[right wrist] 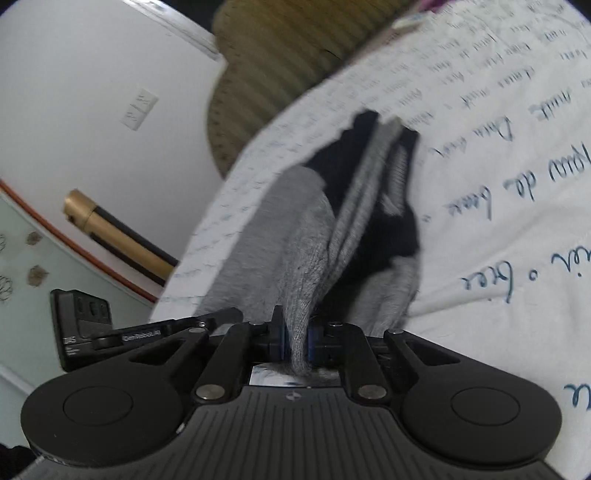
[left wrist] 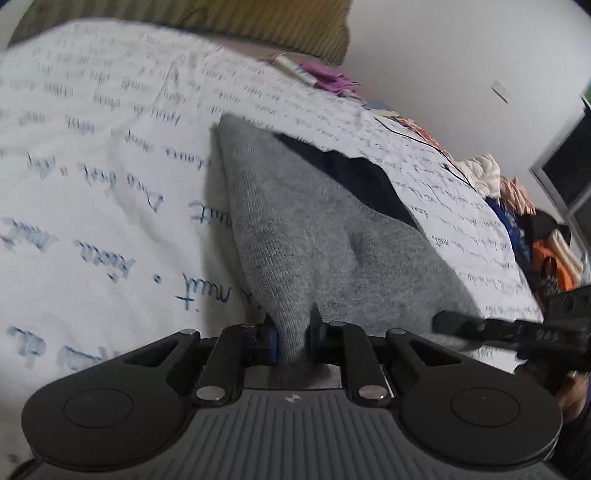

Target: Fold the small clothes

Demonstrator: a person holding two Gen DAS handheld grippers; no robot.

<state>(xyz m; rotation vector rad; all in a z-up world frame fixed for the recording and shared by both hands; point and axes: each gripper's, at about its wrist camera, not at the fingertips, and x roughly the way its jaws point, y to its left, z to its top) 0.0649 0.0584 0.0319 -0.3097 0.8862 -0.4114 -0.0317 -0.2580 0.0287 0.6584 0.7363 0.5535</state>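
A small grey knitted garment [left wrist: 295,229] with a dark navy part [left wrist: 354,177] lies stretched over a white sheet printed with blue handwriting [left wrist: 92,166]. My left gripper [left wrist: 291,339] is shut on one grey edge of it, the cloth pinched between the blue pads. In the right wrist view the same grey garment [right wrist: 295,236] and its black part [right wrist: 384,221] run away from my right gripper [right wrist: 297,343], which is shut on another bunched grey edge. The right gripper [left wrist: 517,328] shows at the right edge of the left wrist view, and the left gripper [right wrist: 122,332] at the left of the right wrist view.
An olive ribbed pillow [left wrist: 221,18] lies at the far end of the sheet. A heap of mixed clothes [left wrist: 517,206] sits along the right side. A purple item [left wrist: 328,77] lies near the pillow. A white wall with a socket [right wrist: 138,107] and a gold and black tube [right wrist: 118,232] stand left.
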